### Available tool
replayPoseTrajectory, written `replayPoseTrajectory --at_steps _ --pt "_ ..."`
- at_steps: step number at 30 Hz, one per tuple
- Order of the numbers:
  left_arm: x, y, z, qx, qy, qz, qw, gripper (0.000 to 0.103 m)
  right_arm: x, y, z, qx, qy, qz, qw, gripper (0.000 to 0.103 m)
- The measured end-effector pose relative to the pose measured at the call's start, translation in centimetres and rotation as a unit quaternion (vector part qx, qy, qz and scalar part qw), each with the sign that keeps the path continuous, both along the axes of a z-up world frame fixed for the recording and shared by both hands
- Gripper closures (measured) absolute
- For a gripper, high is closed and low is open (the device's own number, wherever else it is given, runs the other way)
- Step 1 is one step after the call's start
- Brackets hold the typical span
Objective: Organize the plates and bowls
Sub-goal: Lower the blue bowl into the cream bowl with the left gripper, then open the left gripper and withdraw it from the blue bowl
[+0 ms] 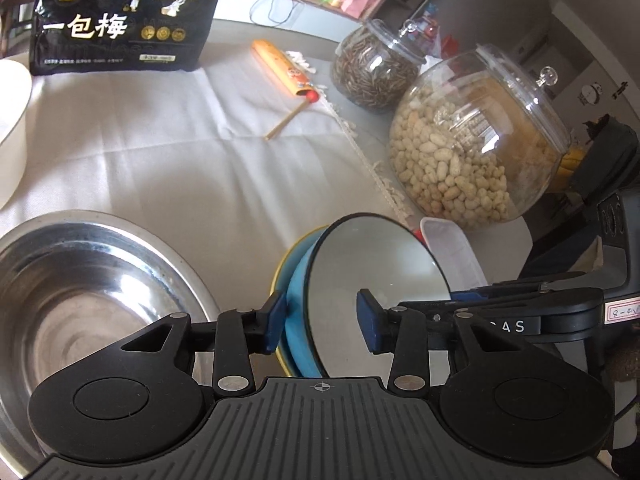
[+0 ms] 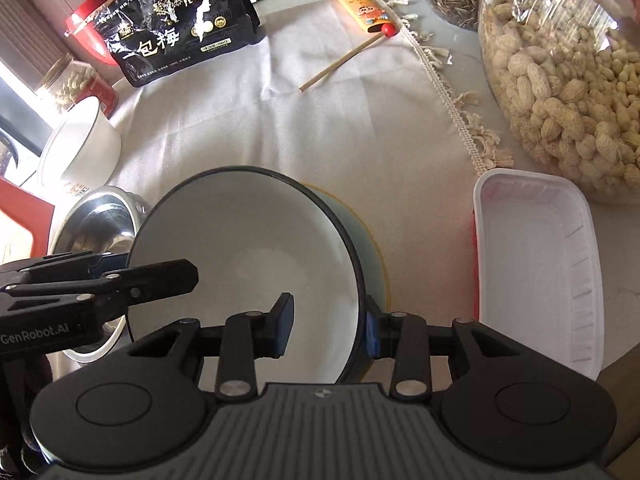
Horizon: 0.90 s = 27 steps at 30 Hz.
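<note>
Right wrist view | your right gripper [image 2: 328,330] and left gripper [image 1: 322,320] straddle bowl [image 2: 248,264] rim beside steel basin [image 2: 96,220], jaws parted | rigid, slippery, chippable; pinch rim.

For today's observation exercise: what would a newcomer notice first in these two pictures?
First, the tilted blue bowl with its white inside, both grippers straddling its rim: left gripper, right gripper. Next, the big glass jar of peanuts at the right, then the steel bowl at the left.
</note>
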<state>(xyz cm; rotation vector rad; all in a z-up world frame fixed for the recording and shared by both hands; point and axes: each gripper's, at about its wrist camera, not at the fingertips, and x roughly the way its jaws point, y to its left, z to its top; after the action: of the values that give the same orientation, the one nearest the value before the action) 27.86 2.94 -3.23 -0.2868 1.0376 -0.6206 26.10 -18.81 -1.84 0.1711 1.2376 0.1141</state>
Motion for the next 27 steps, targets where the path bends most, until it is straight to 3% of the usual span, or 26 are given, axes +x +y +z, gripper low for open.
replayPoseTrajectory --at_steps 7,12,16,18,21,23,25,27 --pt "-0.5 0.8 0.6 -0.011 -0.001 -0.001 0.9999 0.068 -0.6 -0.1 2.3 -0.024 -0.048 0.002 0.999 0.067" --pt "-0.9 0.6 0.8 -0.004 -0.011 0.000 0.9999 0.068 -0.9 0.3 1.9 -0.038 -0.047 0.006 0.998 0.066" --pt "-0.7 2.3 2.1 -0.027 -0.028 0.024 0.9990 0.077 -1.2 1.1 2.8 -0.066 -0.079 0.022 0.994 0.066" --pt "-0.2 3.8 4.0 -0.022 -0.055 0.050 0.9970 0.077 -1.3 2.2 4.3 -0.107 -0.123 0.038 0.986 0.052" --pt "1.5 7.5 7.8 0.010 -0.111 0.112 0.9874 0.077 -0.6 4.8 7.3 -0.155 -0.210 0.059 0.964 0.027" --pt "2.6 9.8 9.3 0.040 -0.138 0.149 0.9783 0.077 0.7 6.6 8.8 -0.150 -0.234 0.072 0.958 0.025" --pt "3.4 13.1 10.0 0.080 -0.169 0.204 0.9609 0.077 2.4 8.2 9.6 -0.129 -0.229 0.084 0.961 0.025" --pt "3.9 16.7 9.2 0.078 -0.175 0.253 0.9482 0.077 4.6 9.9 9.8 -0.096 -0.209 0.086 0.969 0.025"
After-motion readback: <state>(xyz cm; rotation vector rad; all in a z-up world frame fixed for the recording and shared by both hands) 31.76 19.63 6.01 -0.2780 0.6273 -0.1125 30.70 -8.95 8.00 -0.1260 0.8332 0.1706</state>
